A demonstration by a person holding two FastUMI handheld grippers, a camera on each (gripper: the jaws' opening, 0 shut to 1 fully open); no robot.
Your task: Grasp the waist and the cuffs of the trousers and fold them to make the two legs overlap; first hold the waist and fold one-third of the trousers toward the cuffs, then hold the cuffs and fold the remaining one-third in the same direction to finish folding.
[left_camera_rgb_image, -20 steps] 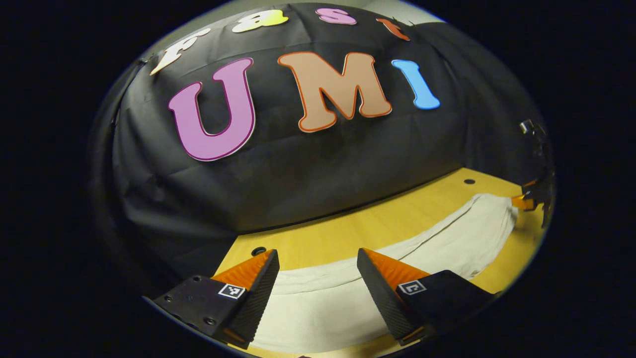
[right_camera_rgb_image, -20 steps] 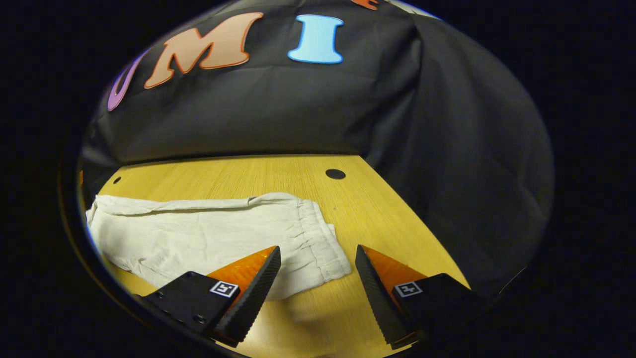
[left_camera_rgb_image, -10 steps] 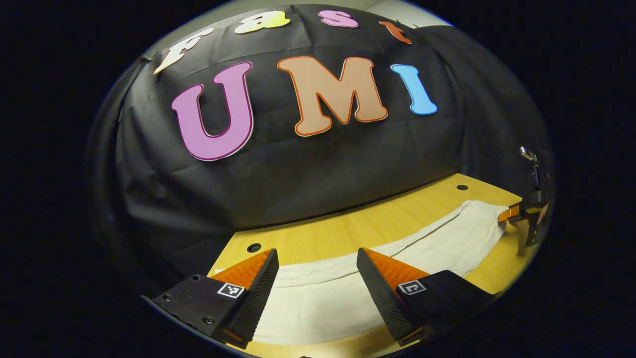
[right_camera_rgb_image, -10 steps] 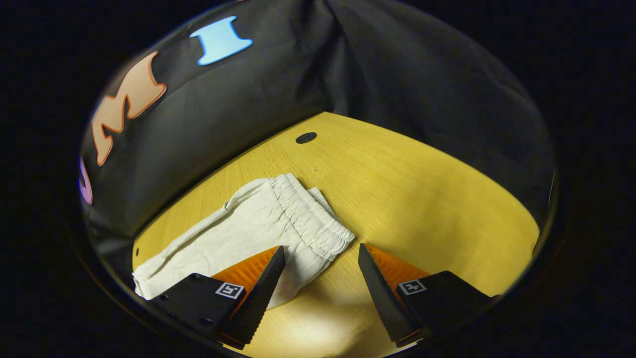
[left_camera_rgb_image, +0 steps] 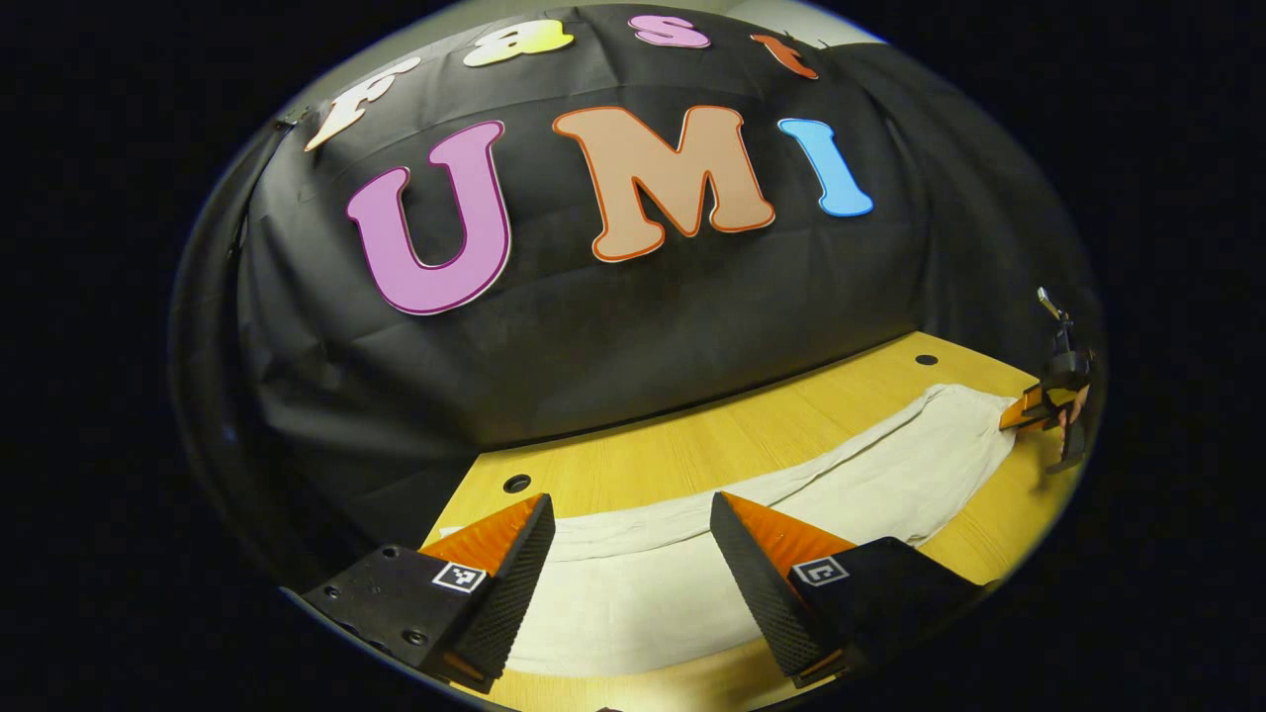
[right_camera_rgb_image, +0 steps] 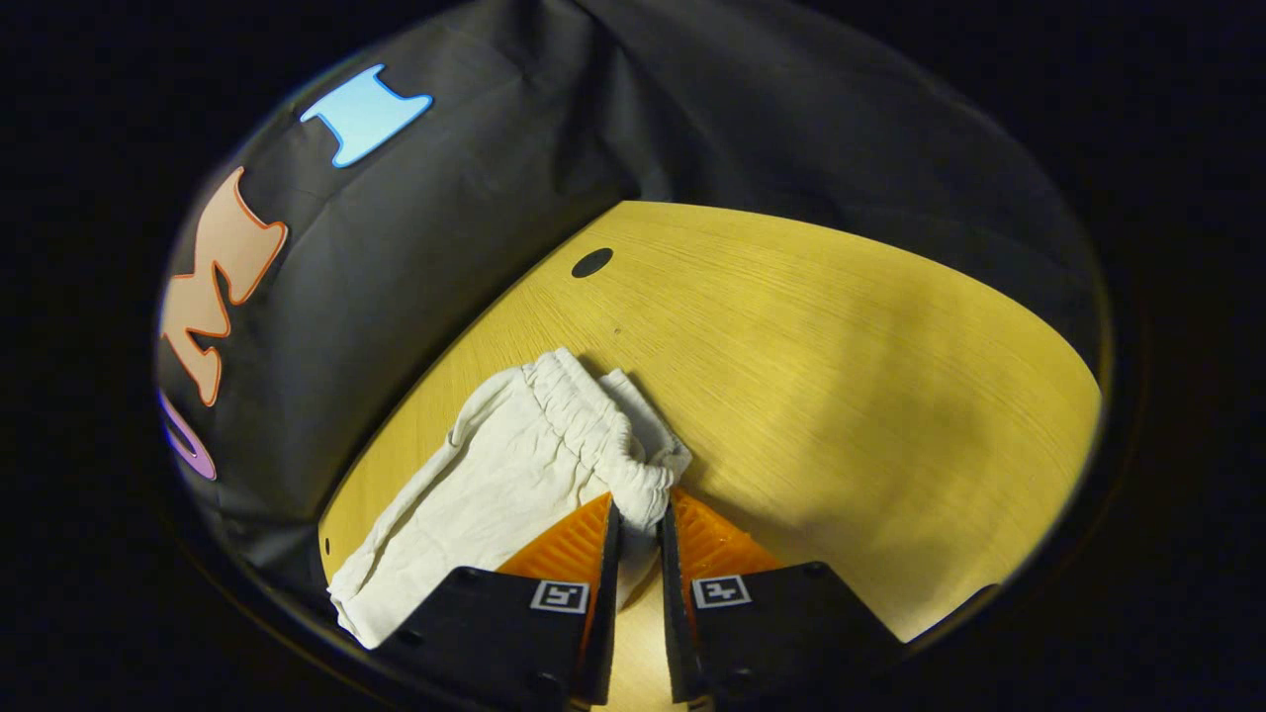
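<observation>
Trousers [right_camera_rgb_image: 495, 475] lie lengthwise on the desk [right_camera_rgb_image: 841, 376]; right tongs [right_camera_rgb_image: 638, 519] pinch the waist corner, left tongs [left_camera_rgb_image: 628, 539] gape over the cuffs. Next, the left likely must grip.

A yellow wooden table [right_camera_rgb_image: 841, 326] with fine grain running across it carries everything. Near its far edge, small dark round holes are set into the top: one [right_camera_rgb_image: 591, 262] close to the far corner in the right gripper view, two [left_camera_rgb_image: 516, 484] [left_camera_rgb_image: 927, 360] in the left gripper view. Black cloth wall [left_camera_rgb_image: 633, 316] hangs creased behind the far edge.
</observation>
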